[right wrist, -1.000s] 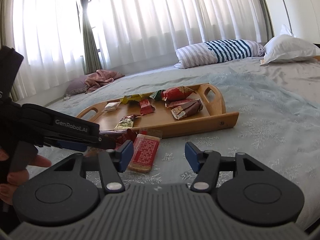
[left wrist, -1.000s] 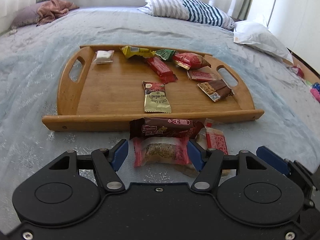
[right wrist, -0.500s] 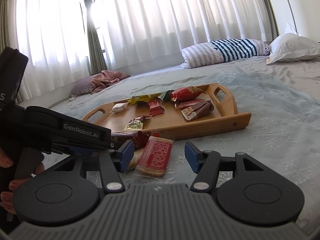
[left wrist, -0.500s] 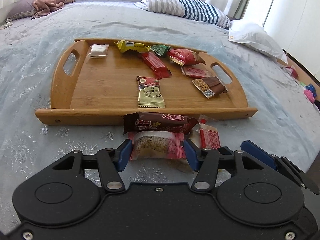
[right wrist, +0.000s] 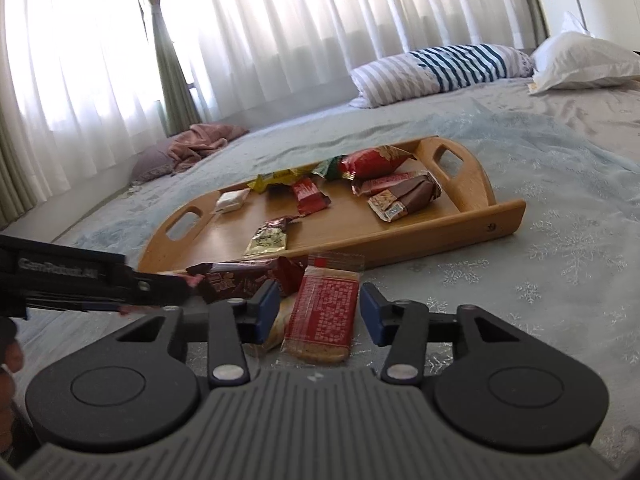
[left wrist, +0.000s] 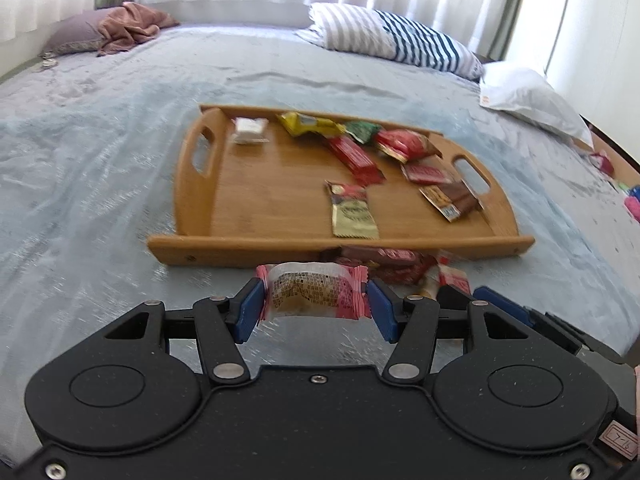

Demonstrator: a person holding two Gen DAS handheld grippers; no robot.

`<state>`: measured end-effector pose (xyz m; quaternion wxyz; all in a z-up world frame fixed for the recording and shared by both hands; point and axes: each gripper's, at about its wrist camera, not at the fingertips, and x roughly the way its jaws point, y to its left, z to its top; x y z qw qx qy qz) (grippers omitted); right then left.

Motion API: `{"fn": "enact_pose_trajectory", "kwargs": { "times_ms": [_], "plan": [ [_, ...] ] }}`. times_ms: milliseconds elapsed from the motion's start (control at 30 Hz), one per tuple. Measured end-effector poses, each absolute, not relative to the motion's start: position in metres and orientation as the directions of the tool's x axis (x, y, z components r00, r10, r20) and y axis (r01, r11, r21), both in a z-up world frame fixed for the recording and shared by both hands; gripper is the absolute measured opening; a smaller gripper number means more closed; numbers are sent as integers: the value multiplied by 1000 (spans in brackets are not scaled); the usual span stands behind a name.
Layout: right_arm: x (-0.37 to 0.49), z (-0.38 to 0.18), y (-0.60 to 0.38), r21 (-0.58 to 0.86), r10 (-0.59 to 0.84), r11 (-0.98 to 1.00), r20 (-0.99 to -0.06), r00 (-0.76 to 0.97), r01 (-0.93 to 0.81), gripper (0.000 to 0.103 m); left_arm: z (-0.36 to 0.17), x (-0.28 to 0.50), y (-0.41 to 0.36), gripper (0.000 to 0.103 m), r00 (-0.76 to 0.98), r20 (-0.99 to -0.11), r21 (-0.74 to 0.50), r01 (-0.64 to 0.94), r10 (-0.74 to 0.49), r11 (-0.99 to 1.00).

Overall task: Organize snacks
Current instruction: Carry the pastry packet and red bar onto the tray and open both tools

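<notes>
My left gripper (left wrist: 314, 306) is shut on a red-edged clear snack packet (left wrist: 312, 290) and holds it lifted just in front of the wooden tray (left wrist: 256, 208). The tray holds several wrapped snacks, among them a gold packet (left wrist: 352, 212) and a white one (left wrist: 250, 130). My right gripper (right wrist: 318, 312) is open, with a red cracker packet (right wrist: 326, 310) lying on the bed between its fingers. A dark red bar (right wrist: 248, 278) lies beside it against the tray's front rim. The left gripper also shows in the right wrist view (right wrist: 100, 284).
The tray (right wrist: 420, 236) sits on a pale blue bedspread (left wrist: 100, 184). A striped pillow (left wrist: 392, 42) and a white pillow (left wrist: 532, 100) lie at the back right, and a pink blanket (left wrist: 128, 26) at the back left. Small pink items (left wrist: 632, 204) lie at the bed's right edge.
My left gripper has closed on the clear red-edged packet and lifted it off the bed. My right gripper has moved forward around the red cracker packet.
</notes>
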<state>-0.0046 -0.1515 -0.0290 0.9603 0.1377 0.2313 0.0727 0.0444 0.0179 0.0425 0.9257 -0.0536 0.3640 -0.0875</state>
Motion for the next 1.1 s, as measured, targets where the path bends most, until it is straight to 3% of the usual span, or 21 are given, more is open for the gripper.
{"fn": "enact_pose_trajectory", "kwargs": {
  "times_ms": [300, 867, 1100],
  "plan": [
    [3, -30, -143, 252, 157, 967, -465, 871, -40, 39, 49, 49, 30, 55, 740, -648, -169, 95, -183, 981],
    [29, 8, -151, 139, 129, 988, -449, 884, -74, 39, 66, 77, 41, 55, 766, -619, -158, 91, -171, 983],
    [79, 14, -147, 114, 144, 988, -471, 870, -102, 39, 64, 109, 53, 55, 753, -615, -243, 100, -233, 965]
  ]
}}
